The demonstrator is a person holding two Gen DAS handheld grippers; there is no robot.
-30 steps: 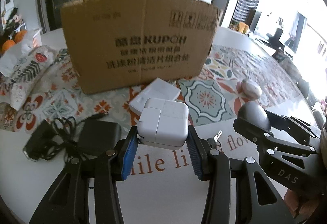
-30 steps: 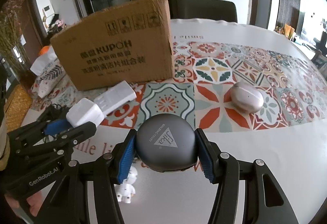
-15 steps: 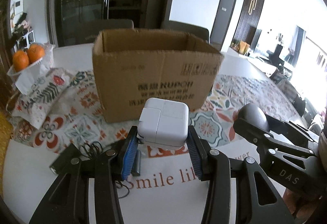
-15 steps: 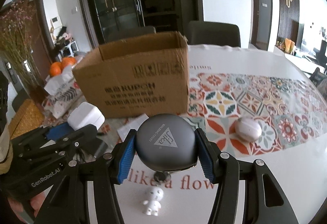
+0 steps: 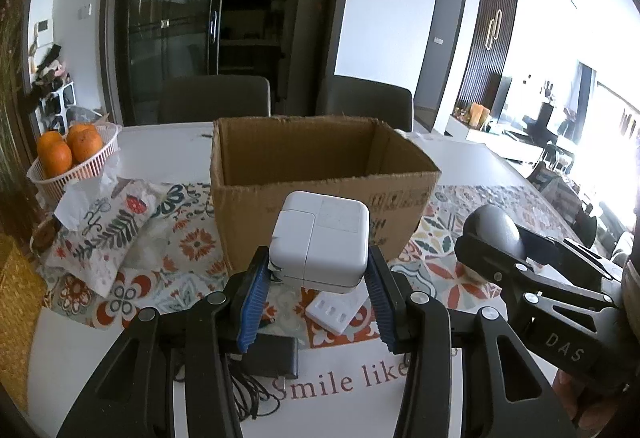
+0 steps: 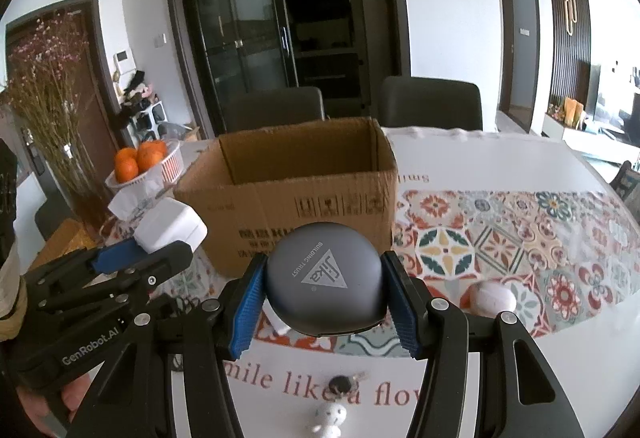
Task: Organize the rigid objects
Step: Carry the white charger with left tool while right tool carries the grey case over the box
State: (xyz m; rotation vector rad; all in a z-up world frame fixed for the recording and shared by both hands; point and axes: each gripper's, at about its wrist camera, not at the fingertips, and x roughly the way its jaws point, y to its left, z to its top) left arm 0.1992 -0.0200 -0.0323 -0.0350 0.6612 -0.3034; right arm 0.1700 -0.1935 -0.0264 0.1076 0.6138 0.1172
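Left gripper: the left gripper [image 5: 318,280] clenches a white power adapter [image 5: 320,240] between its 2 blue pads, held in the air in front of the box's near wall.
Right gripper: the right gripper [image 6: 324,302] grasps a grey rounded case [image 6: 324,280] with a triangle logo, also off the table and before the same wall.
Box: the cardboard box [image 5: 320,178] stands open-topped at the middle of the table [image 6: 500,154]; what lies on its floor cannot be seen.
Left of box: a patterned tissue pack [image 5: 100,234] and, nearer the far-left edge, a white basket of oranges [image 5: 72,158].
Under the grippers: a black adapter with tangled cord [image 5: 272,354], a white flat plug block [image 5: 336,312], a small white figurine [image 6: 328,418], and a small dark key-like item [image 6: 344,384] near the near edge.
Right of box: a pale oval case [image 6: 490,298] on the patterned runner [image 6: 520,222].
Open room: bare white tabletop runs along the right side and far-right corner.
Beyond the far edge: 2 dark chairs [image 6: 430,102].
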